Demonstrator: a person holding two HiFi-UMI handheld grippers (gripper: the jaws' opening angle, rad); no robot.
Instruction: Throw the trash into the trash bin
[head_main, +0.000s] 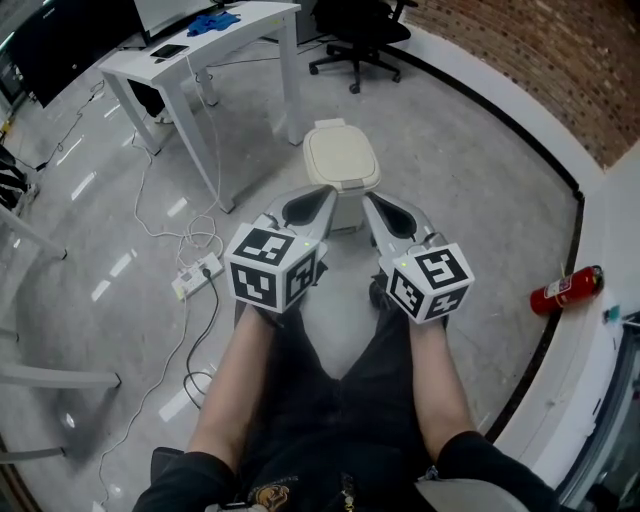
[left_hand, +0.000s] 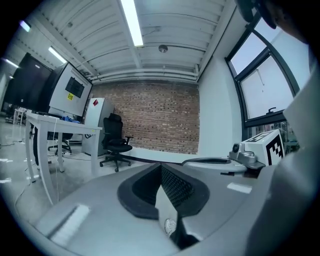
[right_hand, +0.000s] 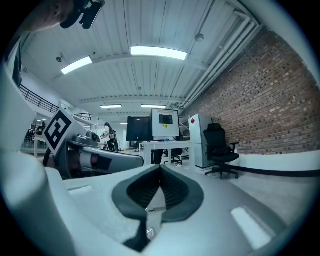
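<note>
Both grippers held level over the person's legs, tips aimed at the trash bin (head_main: 341, 158). Left gripper (head_main: 322, 195): pads pressed together, nothing between them. Right gripper (head_main: 375, 203): the same, pads meeting at the tip, nothing pinched. No trash in any view, neither in the jaws, on the floor nearby, nor on the bin, so I cannot tell where it is. The bin stands on the floor mid-scene, just beyond the gripper tips, right of the near leg of the white desk (head_main: 255, 18) and well apart from the office chair (head_main: 360, 30) at the far side. Risks as I judge them: the cream lid is down flat, so anything released above it would land on the lid and slide off to the floor. Opening it needs a press or a lift first, and closed jaws poking at a light bin could shove or tip it instead. With both grippers empty there is nothing to throw, and a reach towards the bin now would be wasted. The power strip (head_main: 197, 275) and loose cables lie on the floor near left, a snag if a foot shifts that way. The fire extinguisher (head_main: 565, 290) lies on the floor at right, clear of the path. Containers: the bin only, its contents hidden by the lid. A blue cloth (head_main: 212, 22) sits on the desk, far left.
</note>
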